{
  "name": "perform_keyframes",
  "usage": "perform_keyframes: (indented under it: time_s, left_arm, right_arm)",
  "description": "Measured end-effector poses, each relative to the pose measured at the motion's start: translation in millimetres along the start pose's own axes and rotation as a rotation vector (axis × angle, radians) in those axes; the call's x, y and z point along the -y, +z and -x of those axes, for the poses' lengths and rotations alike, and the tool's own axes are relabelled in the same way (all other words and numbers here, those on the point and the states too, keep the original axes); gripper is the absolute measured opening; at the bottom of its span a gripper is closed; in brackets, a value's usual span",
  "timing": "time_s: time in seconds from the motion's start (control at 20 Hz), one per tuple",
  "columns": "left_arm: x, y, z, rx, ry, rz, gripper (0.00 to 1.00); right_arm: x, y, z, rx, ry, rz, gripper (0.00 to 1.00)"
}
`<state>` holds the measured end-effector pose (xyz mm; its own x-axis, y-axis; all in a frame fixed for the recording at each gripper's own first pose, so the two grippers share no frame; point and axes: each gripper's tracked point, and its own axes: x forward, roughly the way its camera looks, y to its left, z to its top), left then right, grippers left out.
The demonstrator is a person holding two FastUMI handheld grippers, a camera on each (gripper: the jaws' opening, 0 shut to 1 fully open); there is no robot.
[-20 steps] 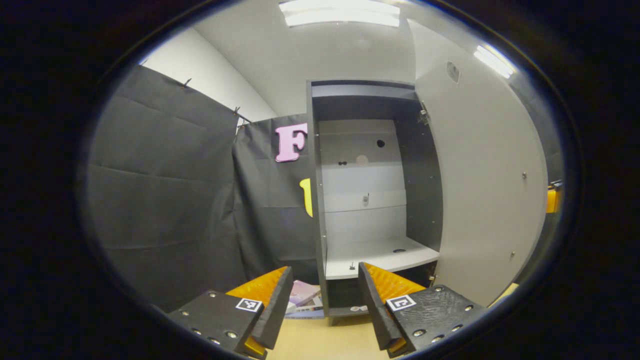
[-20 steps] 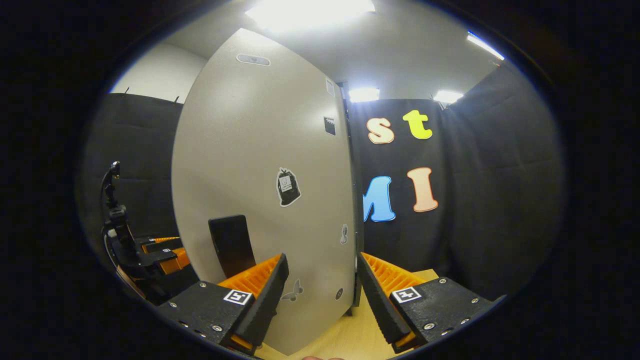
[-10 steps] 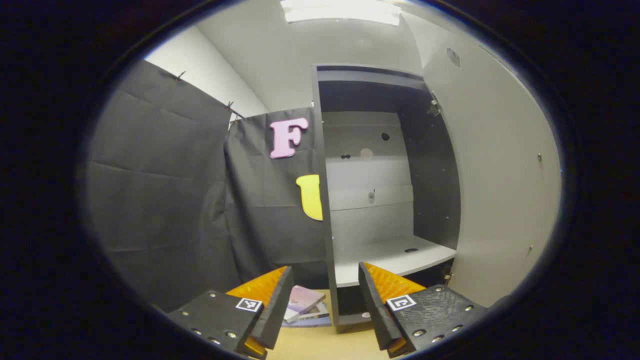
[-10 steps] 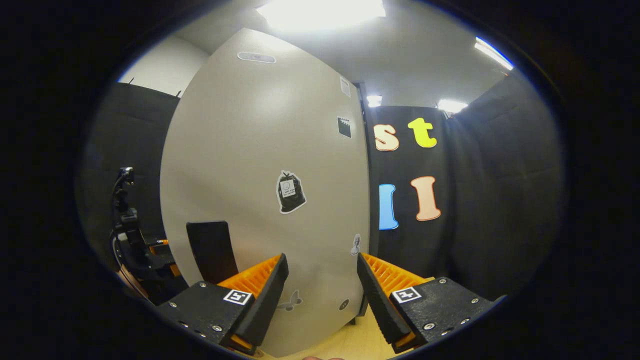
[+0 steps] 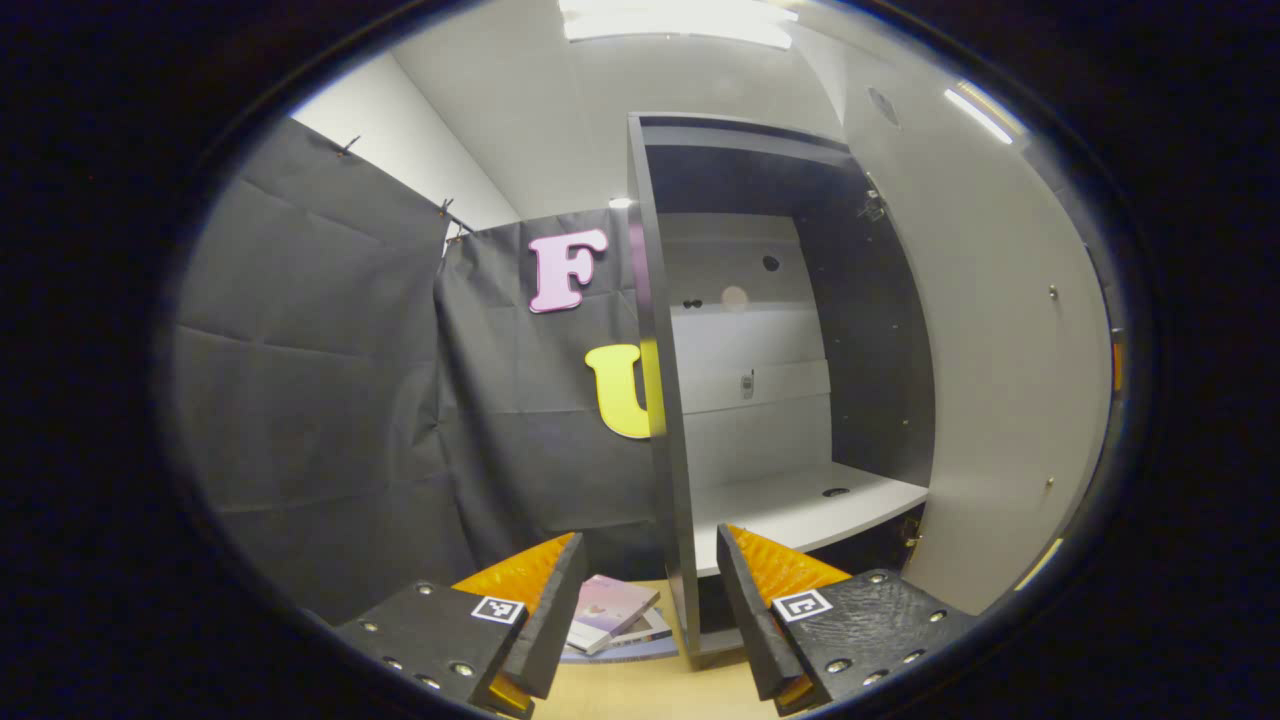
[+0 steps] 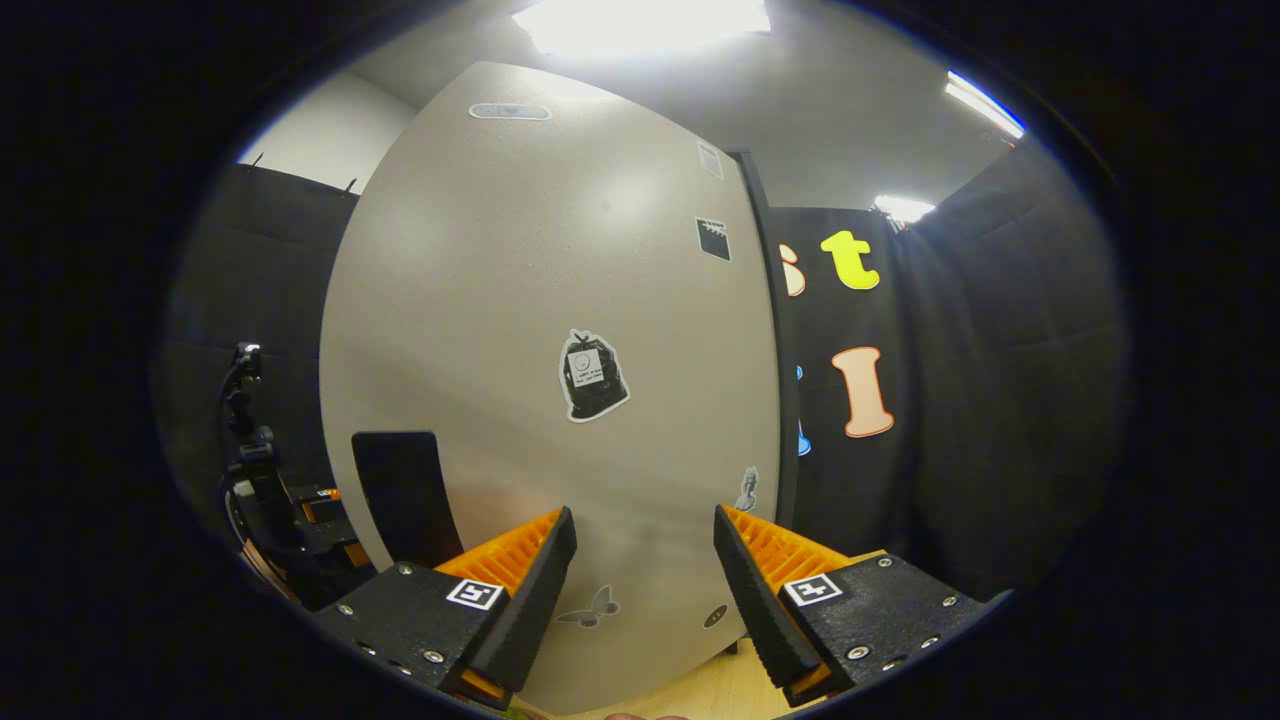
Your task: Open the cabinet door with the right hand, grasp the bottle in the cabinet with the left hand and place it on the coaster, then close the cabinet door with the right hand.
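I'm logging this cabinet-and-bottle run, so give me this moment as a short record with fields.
cabinet door: open, its sticker-covered outer face before the right tongs
cabinet shelf: white, no bottle standing on it
left tongs: open, holding nothing, pointed at the cabinet
right tongs: open, holding nothing, close to the door
door handle: black, left of the right tongs
books: stacked on the table beside the cabinet

The dark-framed cabinet (image 5: 668, 400) is standing open, its pale grey cabinet door (image 5: 1000, 380) swinging out from the hinges on the cabinet's right side, the door's outer face (image 6: 560, 380) carrying small stickers and a black handle (image 6: 395, 495).
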<state>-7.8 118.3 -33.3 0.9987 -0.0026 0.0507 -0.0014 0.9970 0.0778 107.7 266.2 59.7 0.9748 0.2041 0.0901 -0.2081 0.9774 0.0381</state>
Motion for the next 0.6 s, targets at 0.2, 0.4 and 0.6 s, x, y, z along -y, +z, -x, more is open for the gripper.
perform_keyframes:
  time_s: [0.2,0.4,0.6]
  left_arm:
    - [-13.6,12.0,5.3,0.017,0.043,0.010,0.74]
    - [-14.7,43.8,11.9,0.086,0.030,0.033,0.75]
    - [9.5,56.7,15.5,0.092,-0.065,0.058,0.82]
  right_arm:
    - [-9.0,-8.6,-13.8,-0.006,0.045,0.006,0.86]
    - [-4.7,-19.8,-19.2,-0.020,0.038,-0.015,0.87]
    - [-0.3,-28.9,-24.3,-0.052,0.040,-0.027,0.88]
